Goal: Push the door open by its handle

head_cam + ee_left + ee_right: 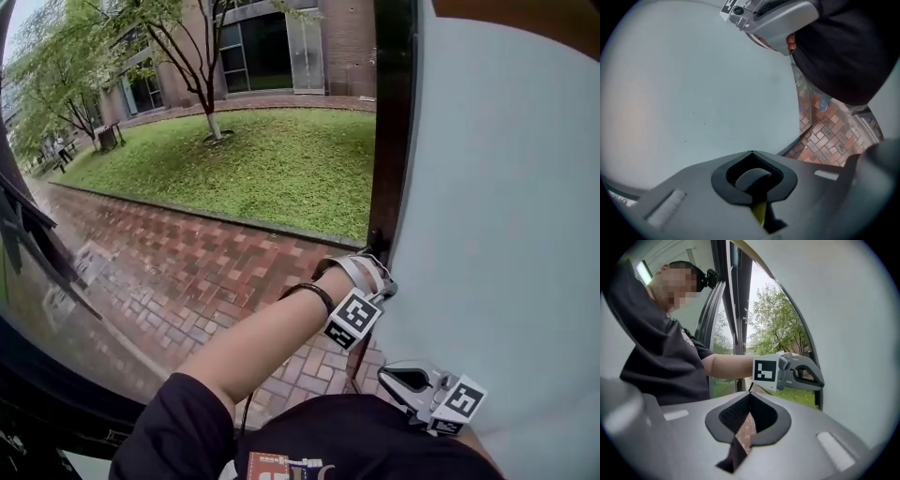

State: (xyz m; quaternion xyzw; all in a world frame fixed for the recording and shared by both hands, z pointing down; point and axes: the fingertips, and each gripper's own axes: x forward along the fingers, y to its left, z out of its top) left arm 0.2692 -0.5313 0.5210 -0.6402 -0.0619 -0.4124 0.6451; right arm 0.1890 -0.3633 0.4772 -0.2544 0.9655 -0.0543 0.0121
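The door's dark edge frame [389,141] stands upright beside a pale panel [506,187]; I cannot make out a handle. My left gripper [367,267] is held out on a bare forearm, right at the foot of that frame, jaws shut with nothing between them. In its own view the tips [751,152] meet in front of the pale panel [693,93]. My right gripper [398,380] hangs lower, close to my body and next to the panel, also shut and empty [750,393]. The right gripper view shows the left gripper [806,373] with its marker cube ahead.
Through the opening lie a wet brick path [206,262], a lawn [262,159] and a tree [202,84]. A glass pane in a dark frame [56,309] slants at the lower left. More door frames [736,310] rise behind the person's dark shirt [656,357].
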